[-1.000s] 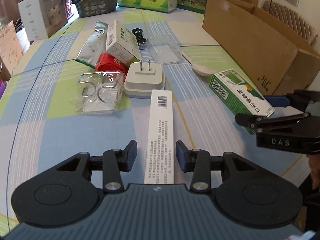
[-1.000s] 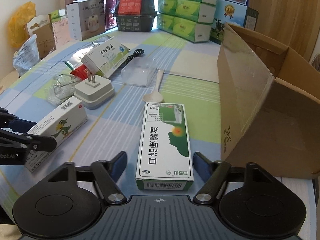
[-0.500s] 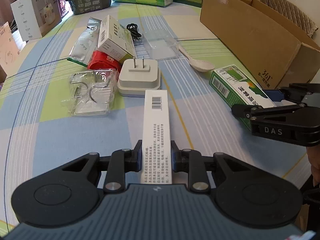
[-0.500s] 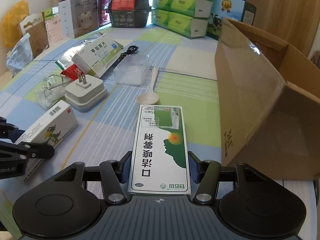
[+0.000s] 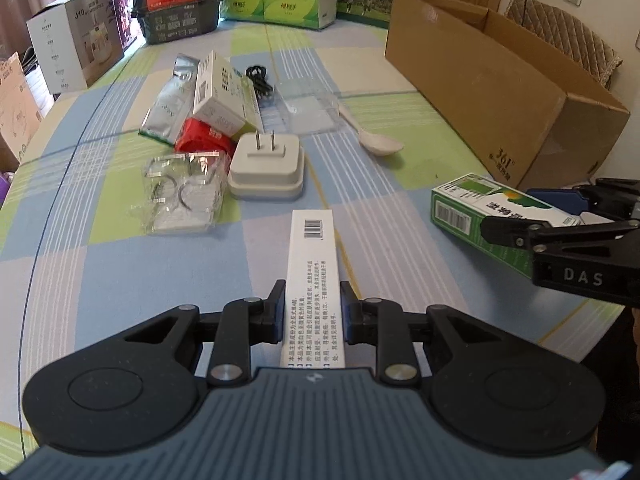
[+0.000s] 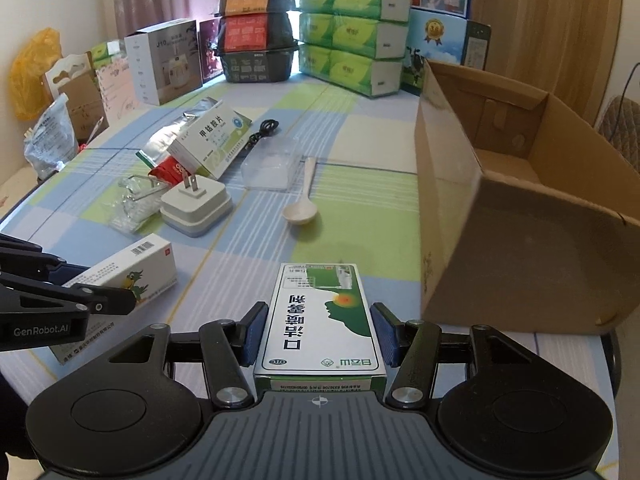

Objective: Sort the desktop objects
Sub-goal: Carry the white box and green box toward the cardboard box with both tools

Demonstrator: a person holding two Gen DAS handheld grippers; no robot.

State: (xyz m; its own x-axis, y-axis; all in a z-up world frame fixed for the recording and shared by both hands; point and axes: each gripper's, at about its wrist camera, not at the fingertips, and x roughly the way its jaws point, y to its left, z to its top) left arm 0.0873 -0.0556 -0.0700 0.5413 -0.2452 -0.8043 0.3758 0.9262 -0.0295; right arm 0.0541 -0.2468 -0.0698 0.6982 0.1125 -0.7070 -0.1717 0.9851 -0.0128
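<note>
My left gripper [image 5: 313, 312] is shut on a long white medicine box [image 5: 314, 272] with a barcode, held lifted off the checked tablecloth. The same white box [image 6: 132, 268] shows at the lower left of the right wrist view, between the left gripper's fingers [image 6: 80, 300]. My right gripper [image 6: 319, 334] is shut on a green and white medicine box [image 6: 322, 316], raised above the table. From the left wrist view that green box [image 5: 480, 210] hangs at the right, clamped by the right gripper's fingers [image 5: 540, 234].
An open cardboard box [image 6: 500, 208] stands on the right. On the table lie a white plug adapter [image 5: 266, 166], a white spoon [image 6: 302, 204], a clear plastic box [image 6: 270, 164], a bag of metal hooks [image 5: 182, 192], another medicine box [image 6: 210, 138], a red packet and a black cable. Cartons line the far edge.
Both grippers went from open around their boxes to shut on them, and both boxes have since risen off the table.
</note>
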